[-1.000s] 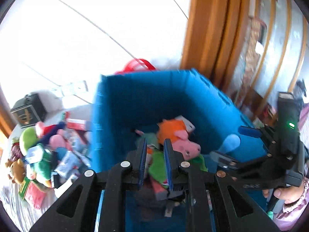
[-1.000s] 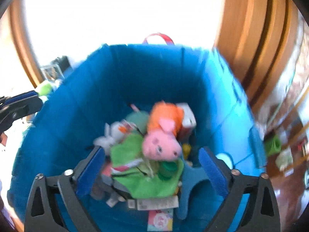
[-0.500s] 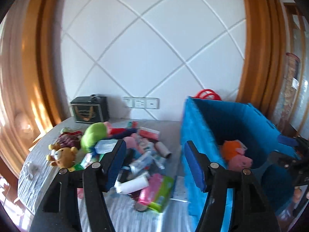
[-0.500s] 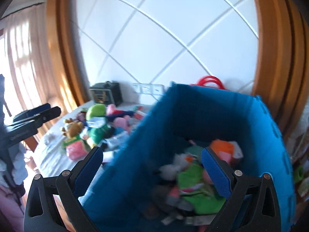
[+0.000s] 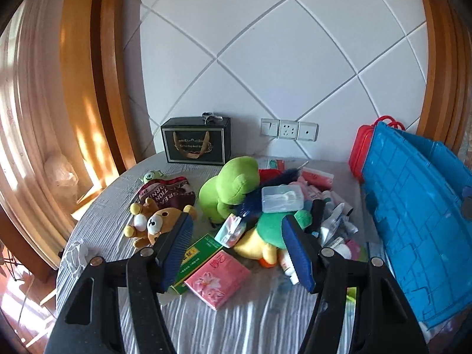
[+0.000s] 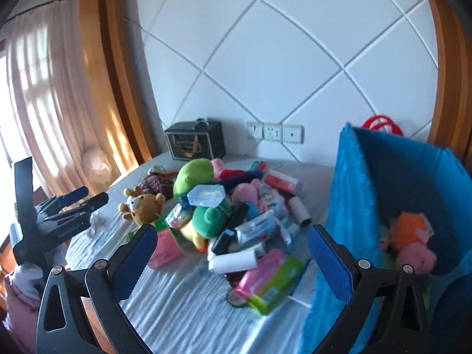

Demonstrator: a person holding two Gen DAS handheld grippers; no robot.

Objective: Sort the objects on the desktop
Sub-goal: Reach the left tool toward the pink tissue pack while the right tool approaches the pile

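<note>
Left gripper (image 5: 237, 249) and right gripper (image 6: 231, 261), each with its blue-padded jaws spread wide and holding nothing, hang above the near edge of the cloth-covered table (image 5: 250, 321). Just beyond lies a pink tissue pack (image 5: 217, 282); behind it a heap of toys and toiletries, including a bear toy (image 5: 153, 224) and a green plush (image 5: 231, 187). To the right stands the blue bin (image 6: 348, 206), a pig toy (image 6: 414, 243) inside. A black box (image 5: 196, 141) sits against the wall.
</note>
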